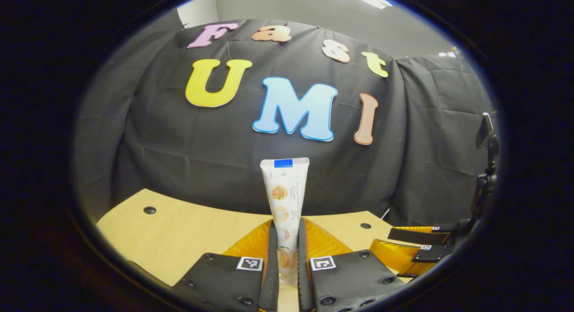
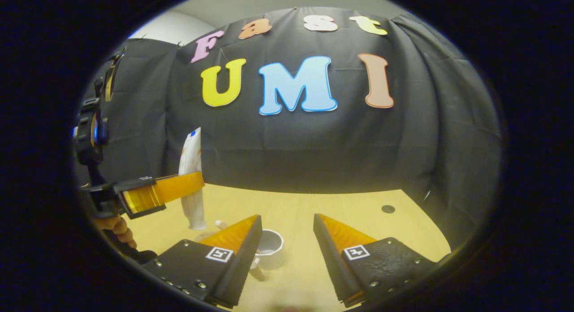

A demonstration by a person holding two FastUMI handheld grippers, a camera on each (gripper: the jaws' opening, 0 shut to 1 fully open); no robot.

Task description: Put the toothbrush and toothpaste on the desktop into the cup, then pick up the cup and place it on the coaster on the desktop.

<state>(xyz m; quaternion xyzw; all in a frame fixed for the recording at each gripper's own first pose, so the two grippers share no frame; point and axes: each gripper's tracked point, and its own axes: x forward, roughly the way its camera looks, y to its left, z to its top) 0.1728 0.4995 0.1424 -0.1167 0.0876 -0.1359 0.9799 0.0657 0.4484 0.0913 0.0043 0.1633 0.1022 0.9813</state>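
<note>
Left gripper (image 1: pixel 287 240): clamped on the toothpaste (image 1: pixel 285 200), both fingers pressing its lower body. Tube stands upright between them, crimped flat end up, cap end down. Seen from the right gripper view, the same tube (image 2: pixel 192 177) hangs in the air above the desk (image 2: pixel 358 213), cap end down, tilted a little, and the left gripper (image 2: pixel 179 188) crosses it about midway. A hand (image 2: pixel 117 227) shows below that gripper at the left edge.

Under the tube on the desk, right gripper view: a small round tan thing just beside my left finger, possibly the coaster, too hidden to tell. A small pale object lies next to it, also unclear.

Cup (image 2: pixel 269 248): white, upright on the desk, mouth open, low in the gap in front of the right gripper, close to its left finger. A thin object pokes out below the cup by the finger edge, could be the toothbrush handle, can't confirm.

Right gripper (image 2: pixel 287 233): jaws wide apart, holding nothing, above the desk. In the left gripper view it (image 1: pixel 421 242) sits at the far right, low over the desk (image 1: pixel 188 231).
</note>
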